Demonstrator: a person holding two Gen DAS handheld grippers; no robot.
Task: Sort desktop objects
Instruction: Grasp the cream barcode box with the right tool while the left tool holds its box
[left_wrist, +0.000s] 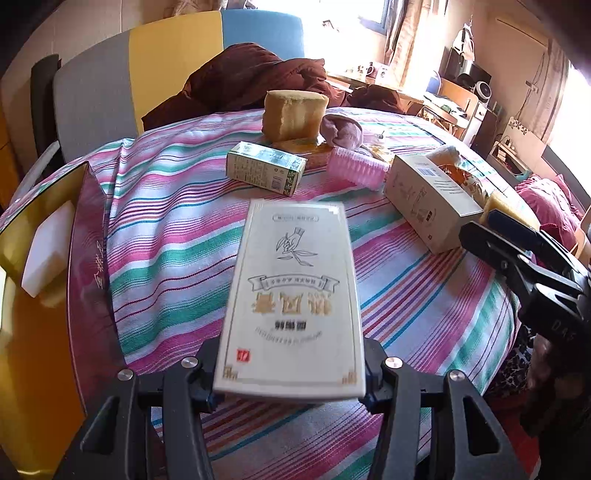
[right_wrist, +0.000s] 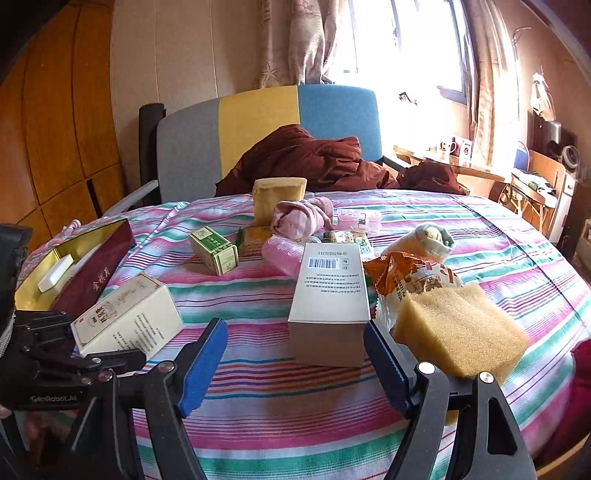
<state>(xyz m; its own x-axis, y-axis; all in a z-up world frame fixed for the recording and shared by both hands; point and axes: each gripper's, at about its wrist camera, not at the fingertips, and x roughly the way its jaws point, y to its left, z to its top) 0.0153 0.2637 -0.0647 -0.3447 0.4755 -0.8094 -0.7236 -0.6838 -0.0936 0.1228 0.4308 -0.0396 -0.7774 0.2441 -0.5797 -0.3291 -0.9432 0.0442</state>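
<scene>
My left gripper (left_wrist: 290, 384) clamps the cream printed carton (left_wrist: 291, 295); my right gripper (right_wrist: 295, 363), jaws spread, faces the grey barcoded box (right_wrist: 328, 295) lying lengthwise straight ahead.

Ahead of my tools I see a grey, yellow and blue padded headboard (right_wrist: 258, 125), with a crumpled dark red quilt (right_wrist: 314, 158) heaped before it. Floral curtains (right_wrist: 295, 40) frame the bright window (right_wrist: 402, 55) beyond.

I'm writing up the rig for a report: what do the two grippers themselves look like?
Both are black plastic scissor-style frames with silver pivot bolts. The right gripper has blue ribbed finger pads. The left gripper carries white "GenRobot.AI" lettering on its body. No cables or sleeves are visible.
</scene>
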